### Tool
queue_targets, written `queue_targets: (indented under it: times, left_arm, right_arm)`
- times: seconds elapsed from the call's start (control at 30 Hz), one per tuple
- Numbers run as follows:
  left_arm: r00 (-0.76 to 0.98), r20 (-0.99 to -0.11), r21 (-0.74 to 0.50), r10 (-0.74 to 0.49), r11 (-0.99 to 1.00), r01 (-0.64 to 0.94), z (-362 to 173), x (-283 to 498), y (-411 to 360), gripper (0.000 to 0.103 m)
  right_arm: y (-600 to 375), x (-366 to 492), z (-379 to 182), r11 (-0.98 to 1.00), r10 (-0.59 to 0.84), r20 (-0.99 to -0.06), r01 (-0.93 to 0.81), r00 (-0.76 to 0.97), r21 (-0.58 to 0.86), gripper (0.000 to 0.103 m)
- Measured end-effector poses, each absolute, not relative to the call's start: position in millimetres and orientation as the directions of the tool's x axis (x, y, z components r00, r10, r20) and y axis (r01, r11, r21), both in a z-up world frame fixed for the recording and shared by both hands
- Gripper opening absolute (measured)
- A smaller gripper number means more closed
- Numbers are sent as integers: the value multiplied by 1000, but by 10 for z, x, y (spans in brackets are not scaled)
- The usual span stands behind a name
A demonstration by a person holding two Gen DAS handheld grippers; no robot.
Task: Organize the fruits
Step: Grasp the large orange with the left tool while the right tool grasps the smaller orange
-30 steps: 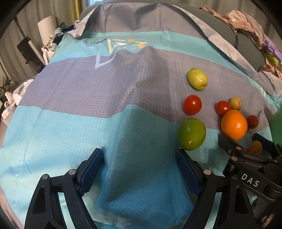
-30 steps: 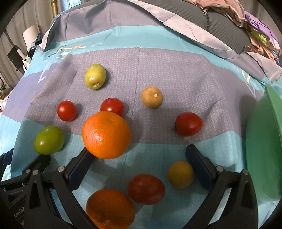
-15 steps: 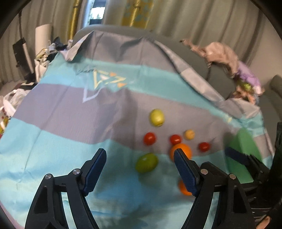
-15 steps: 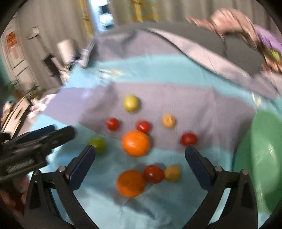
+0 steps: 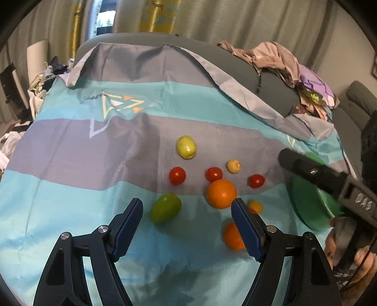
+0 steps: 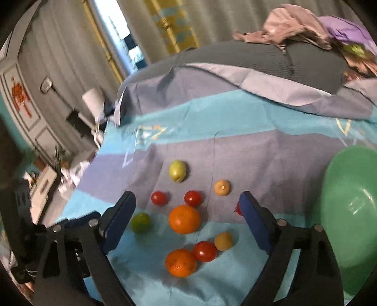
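Several fruits lie loose on a striped teal and grey cloth (image 5: 70, 146). Among them are a large orange (image 5: 221, 193) (image 6: 184, 219), a green fruit (image 5: 166, 207) (image 6: 141, 222), a yellow-green fruit (image 5: 186, 147) (image 6: 178, 170), red tomatoes (image 5: 177, 175) (image 6: 205, 251) and a second orange (image 6: 181, 262). A green bowl (image 6: 348, 211) (image 5: 308, 211) sits to their right. My left gripper (image 5: 187, 207) hovers above the fruits, its jaws closing with nothing touching the pads. My right gripper (image 6: 187, 200) hangs over the group too, jaws closing on nothing.
The cloth covers a grey sofa (image 5: 271, 82) with a pile of clothes (image 5: 282, 61) on its back. Curtains (image 5: 235, 18) hang behind. At the left are cluttered furniture and bags (image 6: 47, 183). A hand (image 5: 353, 254) holds the right gripper's handle.
Both grippers have risen and tilted up, so the fruits look smaller and farther off and the room behind shows. Both pairs of jaws stand slightly narrower. No fruit has moved.
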State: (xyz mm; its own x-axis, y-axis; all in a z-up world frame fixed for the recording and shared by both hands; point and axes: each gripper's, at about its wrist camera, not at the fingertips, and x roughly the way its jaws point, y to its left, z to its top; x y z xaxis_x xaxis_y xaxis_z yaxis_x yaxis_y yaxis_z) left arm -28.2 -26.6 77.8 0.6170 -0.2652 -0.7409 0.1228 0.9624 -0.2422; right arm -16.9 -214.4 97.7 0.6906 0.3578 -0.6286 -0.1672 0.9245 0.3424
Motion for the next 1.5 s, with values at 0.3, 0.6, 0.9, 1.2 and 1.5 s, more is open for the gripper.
queue_targets:
  times: [0.3, 0.6, 0.9, 1.2, 1.5]
  left_arm:
    - [584, -773, -218, -249, 968, 125, 762, -121, -342, 78]
    - [517, -806, -246, -288, 958, 150, 765, 197, -450, 74]
    - [337, -876, -310, -346, 938, 156, 431, 515, -638, 58]
    - [304, -871, -344, -386, 921, 184, 362, 483, -692, 58]
    - [270, -886, -343, -377, 925, 167, 218, 508, -713, 50]
  right_arm:
    - [-2285, -59, 863, 853, 481, -644, -147, 595, 501, 89]
    - [-2348, -123, 1029, 880, 446, -640, -175, 626, 441, 67]
    - [-2018, -140, 646, 886, 462, -792, -243, 398, 394, 41]
    - [-1767, -133, 416, 891, 438, -841, -275, 317, 360, 41]
    - [-1730, -136, 353, 917, 382, -861, -258, 336, 306, 41]
